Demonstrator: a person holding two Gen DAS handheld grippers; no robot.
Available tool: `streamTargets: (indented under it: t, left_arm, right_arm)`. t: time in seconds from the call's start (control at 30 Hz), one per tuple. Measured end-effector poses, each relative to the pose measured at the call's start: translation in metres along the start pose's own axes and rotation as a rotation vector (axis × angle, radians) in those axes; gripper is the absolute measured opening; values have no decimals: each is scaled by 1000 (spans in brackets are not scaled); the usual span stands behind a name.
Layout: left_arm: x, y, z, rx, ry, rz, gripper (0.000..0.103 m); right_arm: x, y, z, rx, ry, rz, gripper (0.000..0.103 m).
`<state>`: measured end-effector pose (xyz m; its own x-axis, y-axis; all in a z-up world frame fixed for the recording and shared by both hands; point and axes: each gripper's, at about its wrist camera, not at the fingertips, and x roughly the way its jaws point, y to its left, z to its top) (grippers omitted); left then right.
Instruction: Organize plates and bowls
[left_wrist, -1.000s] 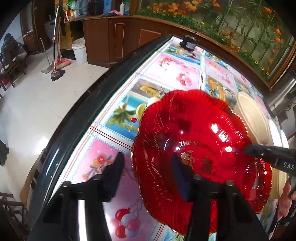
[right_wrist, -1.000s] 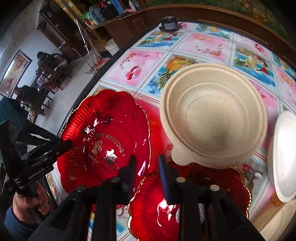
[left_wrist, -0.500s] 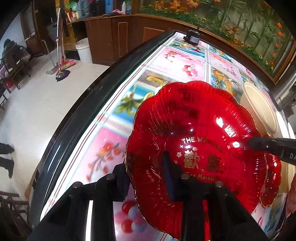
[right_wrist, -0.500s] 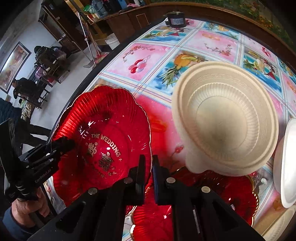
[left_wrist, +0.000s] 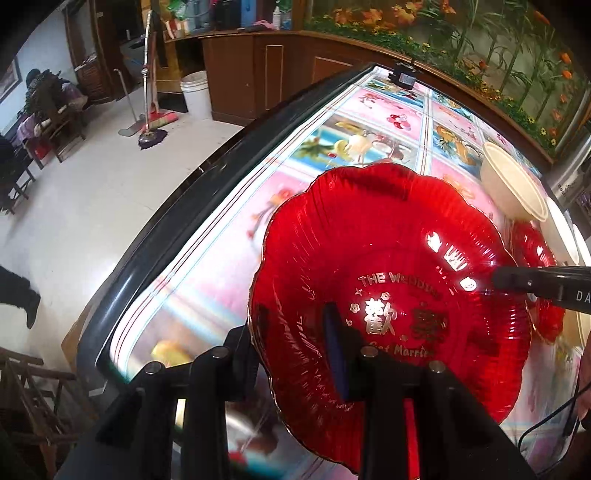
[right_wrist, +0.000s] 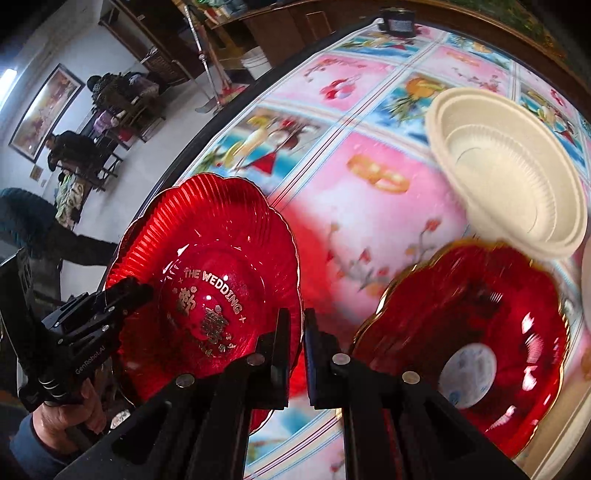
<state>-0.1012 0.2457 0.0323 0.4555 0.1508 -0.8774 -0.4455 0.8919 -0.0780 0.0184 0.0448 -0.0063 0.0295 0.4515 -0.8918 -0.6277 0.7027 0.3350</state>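
Note:
A red scalloped plate (left_wrist: 388, 266) with gold wedding lettering is lifted above the table. My left gripper (left_wrist: 295, 343) is shut on its near rim. My right gripper (right_wrist: 295, 339) is shut on its opposite rim; the plate also shows in the right wrist view (right_wrist: 214, 258). The right gripper's finger (left_wrist: 539, 282) reaches in from the right in the left wrist view. A second red plate (right_wrist: 476, 332) lies on the table to the right, partly under a cream bowl (right_wrist: 509, 166).
The table (right_wrist: 369, 192) has a pictured pink and blue cloth and a dark rounded edge (left_wrist: 177, 206) at left. A small black device (left_wrist: 404, 77) stands at the far end. White plates (left_wrist: 561, 229) lie at the right. Beyond the edge are floor and chairs.
The left gripper closed on the red plate's near rim and the right gripper closed on the far rim. The plate has lifted and shifted left, uncovering the second red plate.

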Motion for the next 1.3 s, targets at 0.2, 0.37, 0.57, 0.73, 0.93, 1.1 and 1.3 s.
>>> streamTargets:
  t: [0.2, 0.37, 0.57, 0.73, 0.93, 1.1, 1.3]
  left_arm:
    - [-16, 7, -18, -11, -20, 28, 31]
    - [-25, 14, -26, -29, -30, 36, 31]
    - [-42, 20, -34, -46, -63, 53, 32]
    - [-55, 23, -41, -62, -89, 54, 32]
    - [-82, 28, -54, -60, -143, 51, 32]
    - [-102, 26, -58, -37, -179, 29, 33]
    - [-112, 9, -58, 14, -202, -20, 33]
  right_arm:
    - [2, 17, -23, -33, 17, 10, 8]
    - [3, 26, -35, -49, 22, 22, 9]
    - [-3, 32, -41, -53, 5, 17, 12]
    - [-16, 27, -50, -34, -23, 23, 13]
    - [-62, 10, -65, -2, -149, 42, 14]
    - [-107, -10, -92, 59, -288, 2, 14]
    - [-126, -48, -113, 330, -358, 163, 14]
